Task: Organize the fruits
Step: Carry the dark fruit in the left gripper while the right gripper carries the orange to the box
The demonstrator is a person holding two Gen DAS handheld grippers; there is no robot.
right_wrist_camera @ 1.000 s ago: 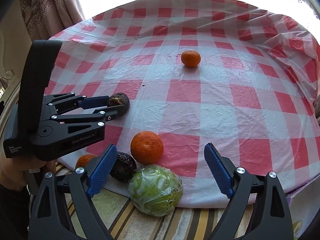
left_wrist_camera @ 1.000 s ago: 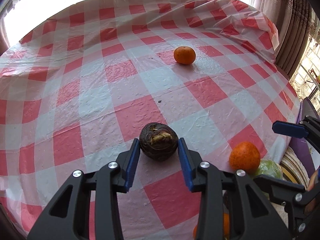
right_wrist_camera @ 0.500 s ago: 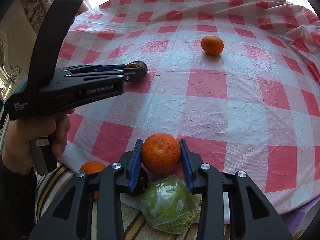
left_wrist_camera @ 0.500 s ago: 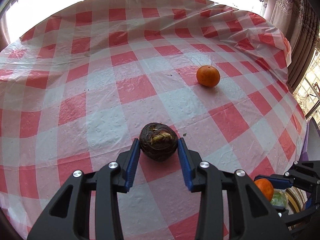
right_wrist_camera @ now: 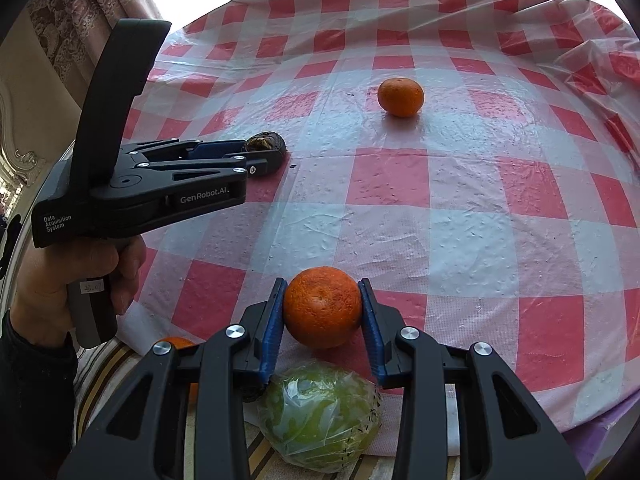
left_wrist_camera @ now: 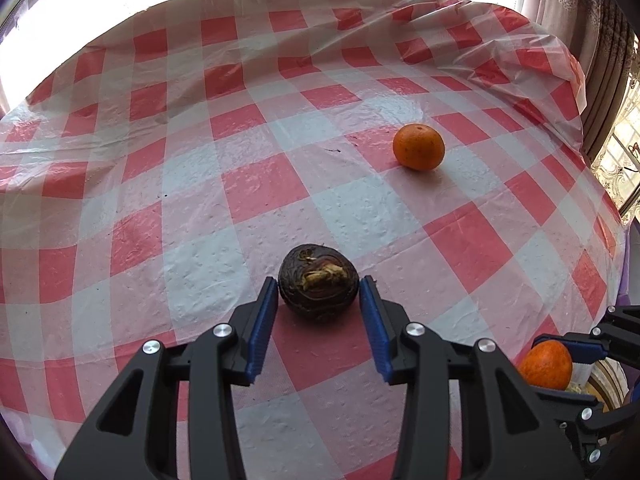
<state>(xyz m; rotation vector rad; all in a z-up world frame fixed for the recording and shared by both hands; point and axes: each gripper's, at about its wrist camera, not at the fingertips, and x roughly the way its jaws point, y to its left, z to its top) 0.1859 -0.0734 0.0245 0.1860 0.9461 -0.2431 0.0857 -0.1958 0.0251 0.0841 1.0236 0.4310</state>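
Dark wrinkled fruit (left_wrist_camera: pixel 318 282) sits on checked tablecloth (left_wrist_camera: pixel 248 184), near-left of lone orange (left_wrist_camera: pixel 419 147). Your left gripper (left_wrist_camera: pixel 319 298) jaws just opening, spread around it, pads barely clear. Right gripper (right_wrist_camera: pixel 323 308) pinches second orange (right_wrist_camera: pixel 322 306). Back left gripper straight off; avoid nudging fruit.

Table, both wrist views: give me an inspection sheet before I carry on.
Surface: checked cloth under wrinkled plastic.
Job's things: dark fruit and far orange on the cloth; near orange at the edge; wrapped green fruit and small orange below the edge.
Clutter: nothing seen.
Grippers: left gripper just opening, dark fruit between its jaws; right gripper just closed on near orange.
Cables: nothing seen.
Surroundings: curtains, bright window.
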